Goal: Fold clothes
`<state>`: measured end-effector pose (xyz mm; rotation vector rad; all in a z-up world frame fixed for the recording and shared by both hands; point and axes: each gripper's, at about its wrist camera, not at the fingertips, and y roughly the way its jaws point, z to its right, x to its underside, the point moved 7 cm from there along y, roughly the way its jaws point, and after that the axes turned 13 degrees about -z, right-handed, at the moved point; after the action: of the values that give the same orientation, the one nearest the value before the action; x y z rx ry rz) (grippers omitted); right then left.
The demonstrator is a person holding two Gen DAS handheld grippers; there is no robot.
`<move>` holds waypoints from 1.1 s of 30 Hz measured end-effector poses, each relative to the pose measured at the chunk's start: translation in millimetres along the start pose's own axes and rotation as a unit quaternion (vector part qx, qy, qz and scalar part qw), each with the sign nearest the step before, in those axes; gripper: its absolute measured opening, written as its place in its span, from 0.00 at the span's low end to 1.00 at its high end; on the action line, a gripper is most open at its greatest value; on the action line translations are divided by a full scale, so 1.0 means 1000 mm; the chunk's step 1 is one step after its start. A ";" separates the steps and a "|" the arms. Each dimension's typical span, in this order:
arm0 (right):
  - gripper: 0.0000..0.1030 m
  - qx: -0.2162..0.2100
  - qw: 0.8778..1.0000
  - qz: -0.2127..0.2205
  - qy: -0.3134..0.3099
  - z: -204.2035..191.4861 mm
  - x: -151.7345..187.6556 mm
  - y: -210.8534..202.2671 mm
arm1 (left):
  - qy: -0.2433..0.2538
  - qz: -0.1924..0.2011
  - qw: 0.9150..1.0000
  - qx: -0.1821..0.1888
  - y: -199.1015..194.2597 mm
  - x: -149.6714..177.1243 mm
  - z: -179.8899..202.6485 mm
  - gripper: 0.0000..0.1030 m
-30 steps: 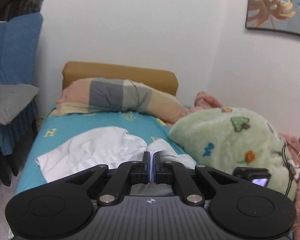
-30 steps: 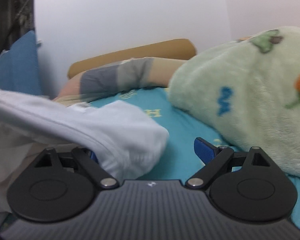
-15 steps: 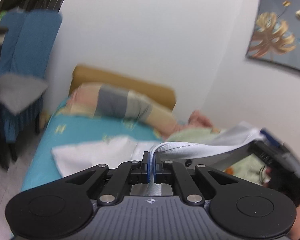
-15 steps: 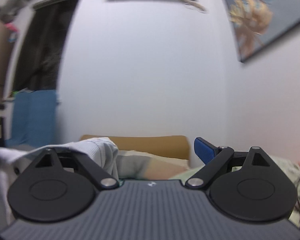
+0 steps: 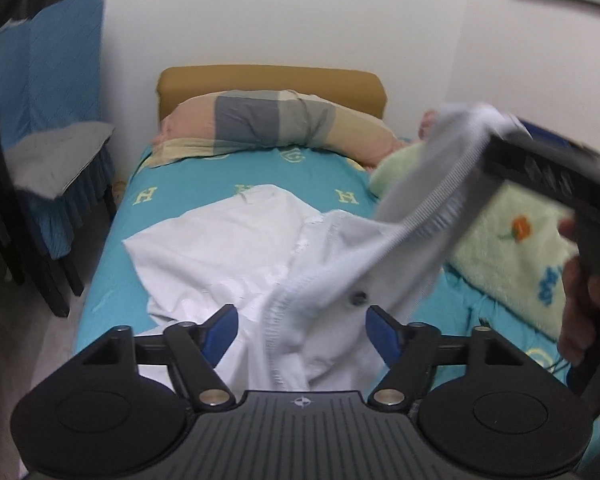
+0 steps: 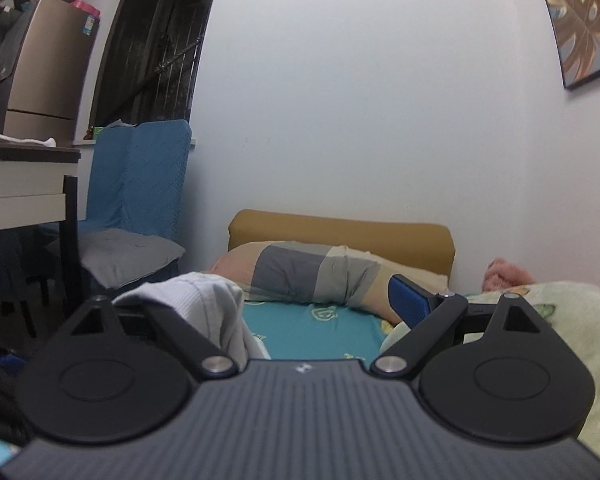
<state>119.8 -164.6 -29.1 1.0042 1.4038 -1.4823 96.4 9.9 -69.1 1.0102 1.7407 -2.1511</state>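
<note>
The white garment lies spread on the teal bedsheet, its near part rising between the blue fingers of your left gripper. That gripper's jaws stand wide apart, and the cloth passes through the gap without being pinched. From there a ribbed hem runs up and to the right, draped over your right gripper, which sits raised above the green fleece blanket.

In the right wrist view, your right gripper is also spread wide; the garment hangs over its left finger, covering the pad, while the right blue finger is bare. The cloth is hooked rather than clamped.

Beyond the garment a patchwork pillow rests against the mustard headboard. A blue-covered chair with a grey cushion stands just beside the bed.
</note>
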 end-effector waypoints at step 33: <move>0.89 0.038 0.993 -0.032 0.108 0.036 0.004 0.017 | -0.011 -0.002 0.986 -0.165 0.042 0.025 0.027 0.86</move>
<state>134.2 -201.4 -36.4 1.2062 1.5528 -1.5192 90.1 -20.9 -115.2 0.8908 2.0019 -1.7839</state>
